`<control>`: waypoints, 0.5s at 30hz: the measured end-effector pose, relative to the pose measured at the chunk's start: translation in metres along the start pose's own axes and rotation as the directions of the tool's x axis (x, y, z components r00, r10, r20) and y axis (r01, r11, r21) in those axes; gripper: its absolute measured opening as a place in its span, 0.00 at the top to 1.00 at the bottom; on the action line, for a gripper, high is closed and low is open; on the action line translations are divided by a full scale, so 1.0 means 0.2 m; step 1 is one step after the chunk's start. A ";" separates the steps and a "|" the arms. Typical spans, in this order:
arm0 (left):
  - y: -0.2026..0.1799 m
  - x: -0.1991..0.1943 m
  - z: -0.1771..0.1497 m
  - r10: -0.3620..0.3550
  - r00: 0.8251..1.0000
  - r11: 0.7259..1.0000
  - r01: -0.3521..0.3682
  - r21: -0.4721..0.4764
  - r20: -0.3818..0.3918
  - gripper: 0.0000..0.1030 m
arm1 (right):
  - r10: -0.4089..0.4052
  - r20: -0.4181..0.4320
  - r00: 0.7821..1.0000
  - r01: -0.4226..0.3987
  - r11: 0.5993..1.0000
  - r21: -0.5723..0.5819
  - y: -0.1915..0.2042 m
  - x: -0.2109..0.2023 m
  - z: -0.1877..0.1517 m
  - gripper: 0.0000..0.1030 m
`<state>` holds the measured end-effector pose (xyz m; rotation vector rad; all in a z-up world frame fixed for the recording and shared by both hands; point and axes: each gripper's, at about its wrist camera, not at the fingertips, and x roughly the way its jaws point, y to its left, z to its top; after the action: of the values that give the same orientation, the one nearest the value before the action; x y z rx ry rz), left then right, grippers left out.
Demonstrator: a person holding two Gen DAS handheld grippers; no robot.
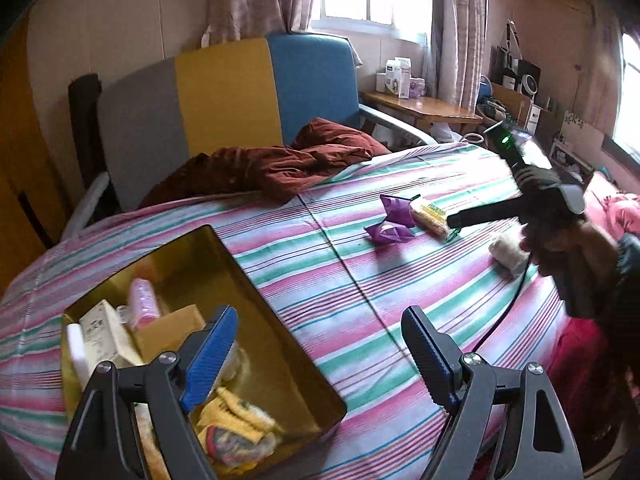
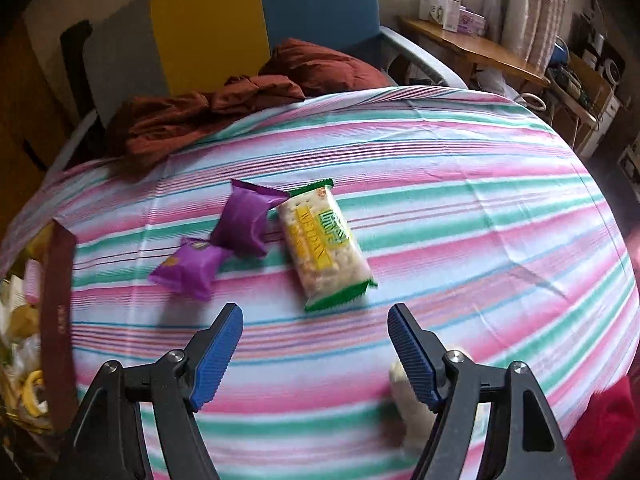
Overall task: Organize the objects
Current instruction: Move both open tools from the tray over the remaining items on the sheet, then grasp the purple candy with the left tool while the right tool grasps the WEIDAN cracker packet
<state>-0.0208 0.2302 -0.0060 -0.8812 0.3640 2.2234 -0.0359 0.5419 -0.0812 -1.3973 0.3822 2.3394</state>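
A gold tin box [image 1: 256,332] sits on the striped bed and holds small packets and boxes; its dark red outer wall [image 2: 58,320] shows at the left of the right wrist view. My left gripper [image 1: 320,320] is open and empty above the box's right edge. Two purple snack packs [image 2: 244,222] [image 2: 190,266] and a green-edged cracker pack [image 2: 324,244] lie mid-bed. My right gripper [image 2: 314,322] is open and empty, just short of the cracker pack. In the left wrist view its finger [image 1: 480,216] reaches over the cracker pack [image 1: 430,216]. A white roll [image 2: 408,400] lies under its right finger.
A rumpled dark red blanket [image 2: 224,108] lies at the bed's far edge before a grey, yellow and blue headboard [image 1: 224,96]. A wooden side table [image 2: 472,48] with boxes stands at the far right. Red cloth [image 2: 604,424] lies at the bed's right edge.
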 end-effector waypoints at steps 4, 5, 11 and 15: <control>-0.02 0.07 0.09 -0.035 0.999 0.999 0.035 -0.012 -0.012 0.18 | -0.050 -0.012 0.999 0.050 0.998 -0.047 0.00 0.11 0.05 0.26; -0.03 0.09 0.12 -0.043 0.999 0.999 0.042 -0.013 -0.017 0.18 | -0.056 -0.015 0.998 0.055 0.997 -0.060 -0.01 0.14 0.07 0.26; -0.09 0.24 0.24 -0.073 0.996 0.997 0.073 -0.003 -0.050 0.18 | -0.072 -0.024 0.997 0.069 0.993 -0.100 -0.02 0.26 0.14 0.26; -0.14 0.37 0.31 -0.086 0.993 0.996 0.085 -0.015 -0.086 0.18 | -0.026 -0.079 0.997 0.019 0.995 -0.095 -0.04 0.34 0.16 0.50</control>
<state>-0.0699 0.3171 -0.0111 -0.9830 0.3482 2.1160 -0.0851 0.5754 -0.1266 -1.5345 0.2800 2.3159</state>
